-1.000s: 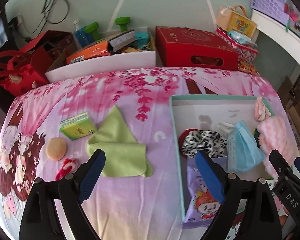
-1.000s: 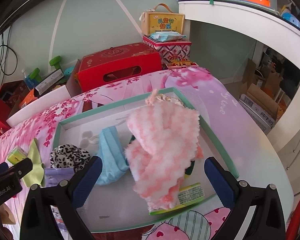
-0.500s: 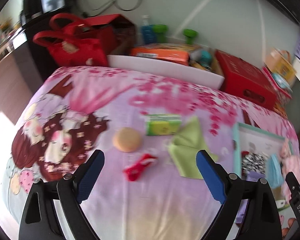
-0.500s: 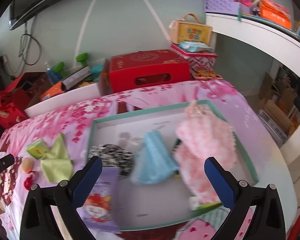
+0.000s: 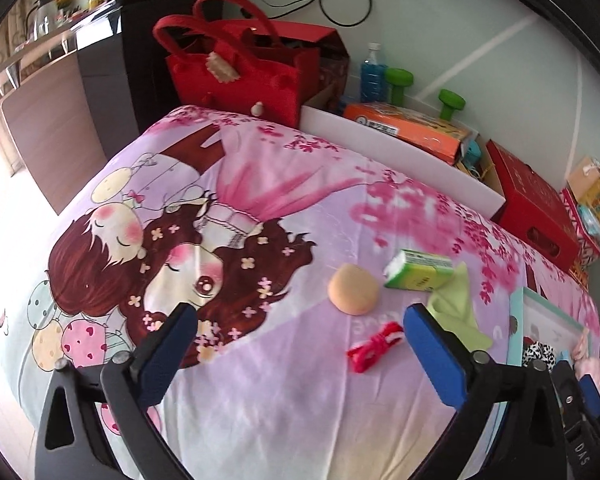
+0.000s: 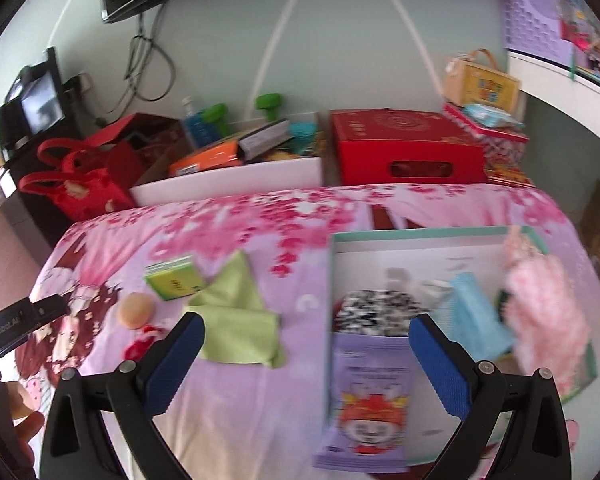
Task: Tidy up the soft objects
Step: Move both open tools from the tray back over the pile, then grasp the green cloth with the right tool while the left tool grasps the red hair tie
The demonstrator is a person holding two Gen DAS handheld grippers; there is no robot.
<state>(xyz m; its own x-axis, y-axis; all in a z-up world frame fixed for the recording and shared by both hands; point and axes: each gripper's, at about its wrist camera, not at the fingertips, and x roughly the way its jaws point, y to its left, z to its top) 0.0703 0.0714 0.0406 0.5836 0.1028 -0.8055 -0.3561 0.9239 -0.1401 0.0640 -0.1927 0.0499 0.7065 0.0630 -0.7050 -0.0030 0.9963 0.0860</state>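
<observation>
My left gripper (image 5: pixel 300 320) hovers over the printed bedspread, its jaws opening with nothing between them. Just beyond its right finger lie a peach sponge (image 5: pixel 354 289), a green tissue pack (image 5: pixel 418 275), a green cloth (image 5: pixel 456 312) and a red hair tie (image 5: pixel 374 346). My right gripper (image 6: pixel 306 328) stands open and empty between the green cloth (image 6: pixel 236 320) and the teal-rimmed tray (image 6: pixel 420 234). The tray holds a leopard-print piece (image 6: pixel 374 314), a blue mask (image 6: pixel 476 320) and a fluffy pink cloth (image 6: pixel 544 312). A purple pack (image 6: pixel 366 392) hangs over its near rim.
Behind the bed stand a red bag (image 5: pixel 236 68), a white bin (image 5: pixel 400 148) of boxes and bottles, and a red box (image 6: pixel 404 148). A dark cabinet (image 5: pixel 60 92) borders the left edge. A white shelf (image 6: pixel 560 80) runs along the right.
Both views have swung left. The left gripper left the tray's edge for the bed's left half. The right gripper drew back from the pink cloth, which lies in the tray.
</observation>
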